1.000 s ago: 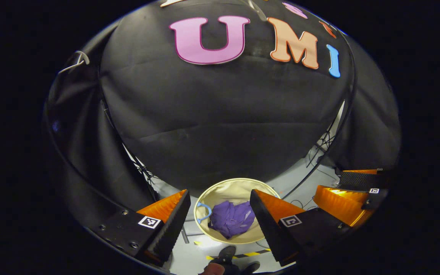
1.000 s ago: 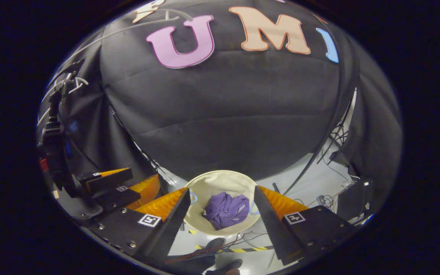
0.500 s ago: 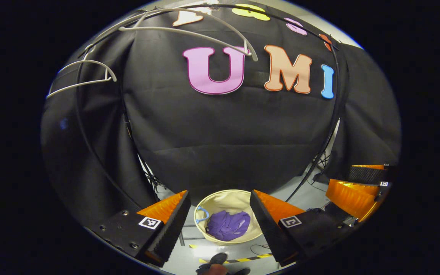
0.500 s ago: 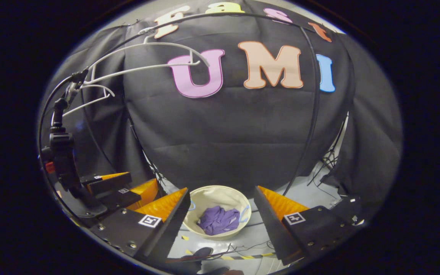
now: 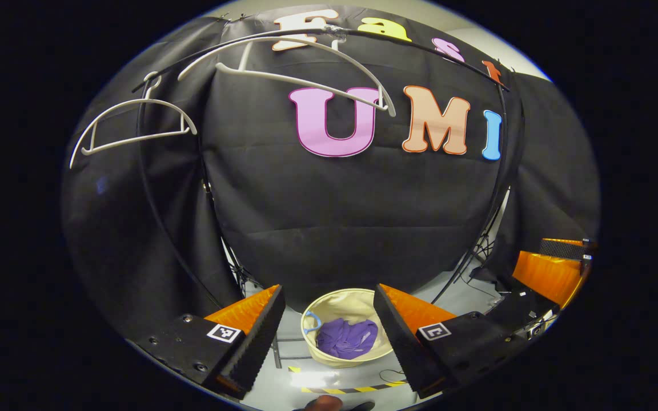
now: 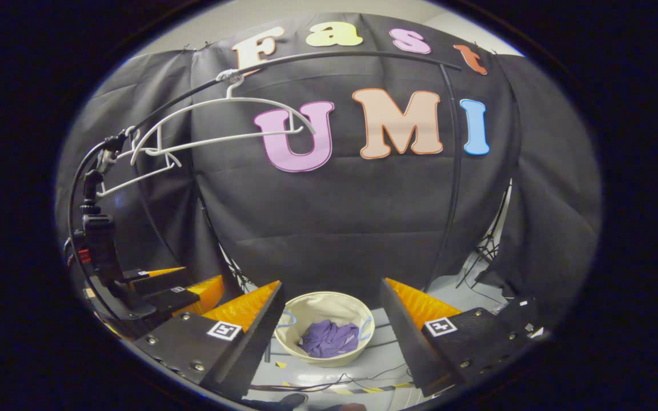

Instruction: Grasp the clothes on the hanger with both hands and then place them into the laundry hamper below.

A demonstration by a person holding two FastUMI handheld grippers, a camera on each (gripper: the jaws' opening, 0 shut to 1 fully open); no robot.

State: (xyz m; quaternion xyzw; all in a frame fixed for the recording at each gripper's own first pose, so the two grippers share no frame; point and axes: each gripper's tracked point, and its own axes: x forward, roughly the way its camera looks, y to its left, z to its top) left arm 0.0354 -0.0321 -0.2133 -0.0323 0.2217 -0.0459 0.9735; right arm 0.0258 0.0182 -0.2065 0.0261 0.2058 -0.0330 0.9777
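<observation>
- We see the purple clothes point(image 5: 346, 338) crumpled in the round, cream fabric hamper point(image 5: 337, 301) on the floor, folds indistinct.
- Left tongs point(image 5: 329, 334) and right tongs point(image 6: 329, 334) gape apart, holding nothing.
- Bare white hangers point(image 6: 223, 123) curve from the rail.

Both cameras ride high and well back, facing the black cloth wall and tilted down past their own claws. Between the left claw point(image 5: 329, 337) fingers sits the round cream fabric laundry hamper point(image 5: 329, 357), far below; likewise between the right claw point(image 6: 329, 337) fingers. Both views share the hamper point(image 6: 306, 308), white plastic hangers point(image 5: 135, 123) point(image 6: 220, 120) and wall.
</observation>
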